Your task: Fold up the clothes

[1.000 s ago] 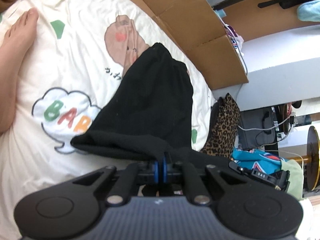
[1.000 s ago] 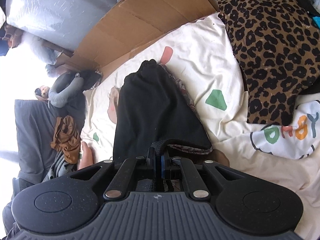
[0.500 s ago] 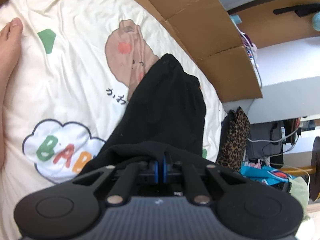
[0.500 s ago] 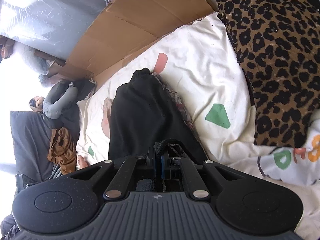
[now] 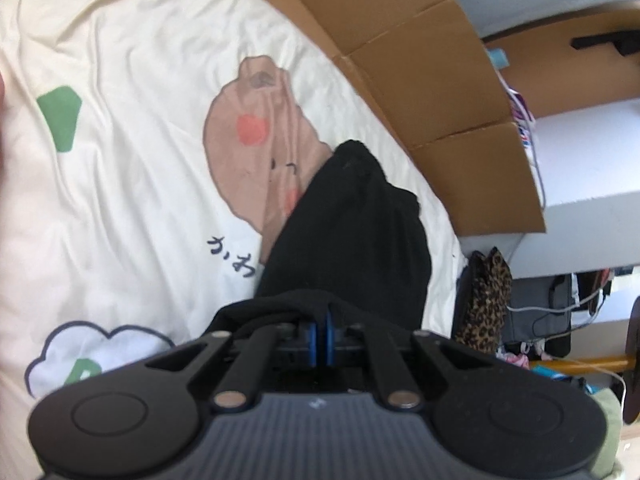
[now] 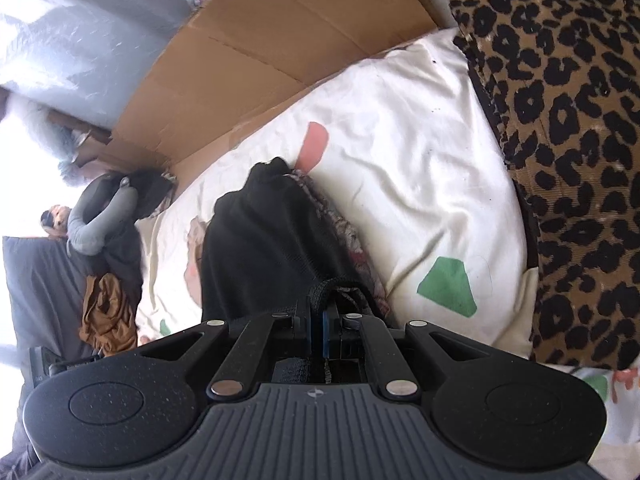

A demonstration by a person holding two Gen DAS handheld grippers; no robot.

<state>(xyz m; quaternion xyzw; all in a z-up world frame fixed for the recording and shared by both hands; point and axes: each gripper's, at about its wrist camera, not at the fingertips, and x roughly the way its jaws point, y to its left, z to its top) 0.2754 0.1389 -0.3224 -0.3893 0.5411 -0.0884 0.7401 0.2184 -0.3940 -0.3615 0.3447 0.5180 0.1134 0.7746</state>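
A black garment [image 5: 352,232] stretches away from me across a cream printed bedsheet [image 5: 132,184]. My left gripper [image 5: 319,322] is shut on its near edge, the blue pads pressed together with black cloth bunched over them. In the right wrist view the same black garment [image 6: 264,248] runs forward, with a patterned lining showing along its right side. My right gripper [image 6: 318,320] is shut on a ribbed black hem of it. The garment's near end hangs lifted from both grippers; its far end lies on the sheet.
Flat cardboard [image 5: 420,64] lines the far side of the bed. A leopard-print cushion [image 6: 560,120] lies to the right. Grey and brown clothes [image 6: 104,312] are heaped at the left in the right wrist view. Cables and clutter [image 5: 560,312] sit beyond the bed edge.
Both grippers have carried the held edge forward over the garment toward its far end. The bare foot has left the left wrist view, and the garment looks shorter.
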